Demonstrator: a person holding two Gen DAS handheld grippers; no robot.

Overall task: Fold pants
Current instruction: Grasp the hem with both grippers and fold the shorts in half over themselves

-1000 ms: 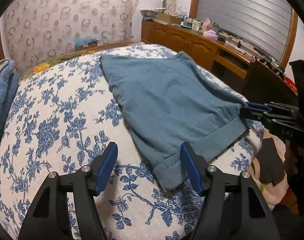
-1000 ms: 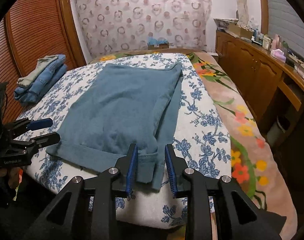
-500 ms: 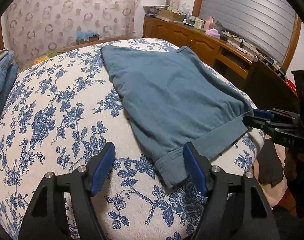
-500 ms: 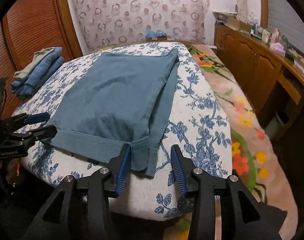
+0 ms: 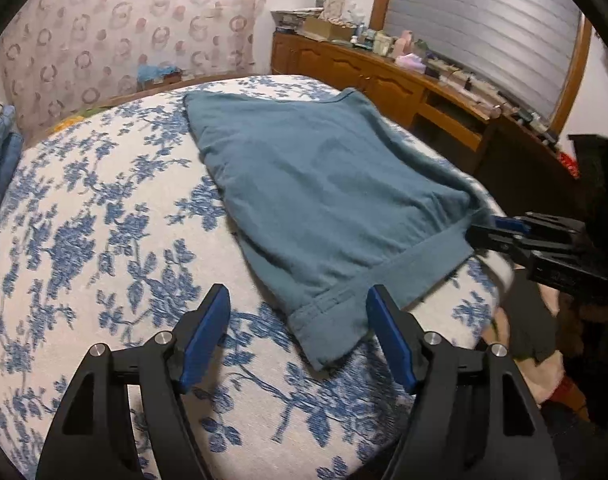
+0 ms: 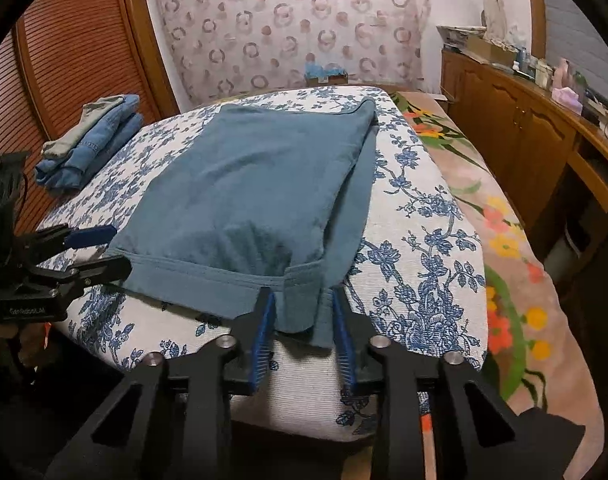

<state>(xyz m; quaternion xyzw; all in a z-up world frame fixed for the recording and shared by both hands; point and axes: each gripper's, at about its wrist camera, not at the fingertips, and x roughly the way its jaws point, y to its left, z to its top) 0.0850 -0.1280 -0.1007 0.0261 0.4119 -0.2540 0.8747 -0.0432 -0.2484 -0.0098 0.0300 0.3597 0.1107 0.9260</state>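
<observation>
Teal pants (image 5: 324, 196) lie folded in a flat rectangle on a blue floral cushion (image 5: 104, 248); they also show in the right wrist view (image 6: 256, 200). My left gripper (image 5: 298, 332) is open, its fingers on either side of the near hem corner, and it shows in the right wrist view (image 6: 98, 250). My right gripper (image 6: 304, 328) is open, its fingers on either side of the other hem corner at the cushion's front edge. It shows in the left wrist view (image 5: 488, 232) at that corner.
Folded jeans (image 6: 88, 148) are stacked at the cushion's far left. A wooden sideboard (image 6: 524, 120) with clutter runs along the right. A floral blanket (image 6: 504, 240) lies beside the cushion. A louvred wooden door (image 6: 64, 60) stands on the left.
Both grippers have opened wider and moved in on the hem. The right fingers went from nearly together to spread on either side of the hem corner, and the hem there has lifted slightly.
</observation>
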